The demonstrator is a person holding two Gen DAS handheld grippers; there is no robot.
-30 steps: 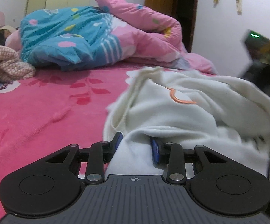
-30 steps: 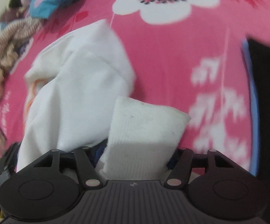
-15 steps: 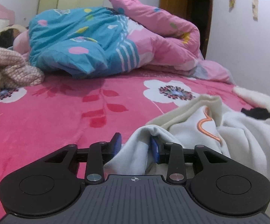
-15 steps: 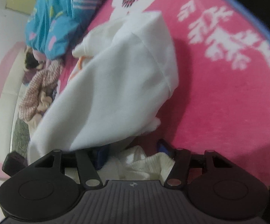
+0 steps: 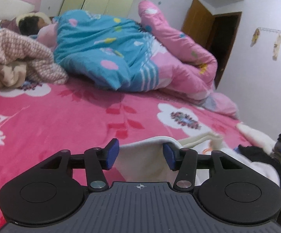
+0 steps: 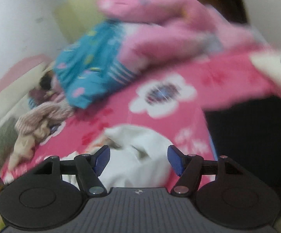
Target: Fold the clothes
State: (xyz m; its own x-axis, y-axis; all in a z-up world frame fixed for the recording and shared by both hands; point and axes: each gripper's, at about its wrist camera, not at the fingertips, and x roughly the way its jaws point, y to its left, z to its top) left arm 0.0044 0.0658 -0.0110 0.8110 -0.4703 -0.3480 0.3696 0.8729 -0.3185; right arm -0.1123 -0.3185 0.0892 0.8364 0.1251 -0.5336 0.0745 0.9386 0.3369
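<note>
Fleecy white garment [image 5: 140, 155] lies rumpled on plush pink bedspread [image 5: 62, 116]; both grippers' jaws have just opened, clamping nothing.

Blue-and-pink quilt [image 5: 121, 58] bunched at far end of bed [image 5: 62, 120], someone's head [image 5: 30, 24] beside it; brown door [image 5: 196, 19] open behind.

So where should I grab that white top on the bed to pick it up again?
Probably the white top's raised folded edge, nearest the left gripper. It stands above the pink bedspread; come in level from the near side, one pad above, one below.
</note>
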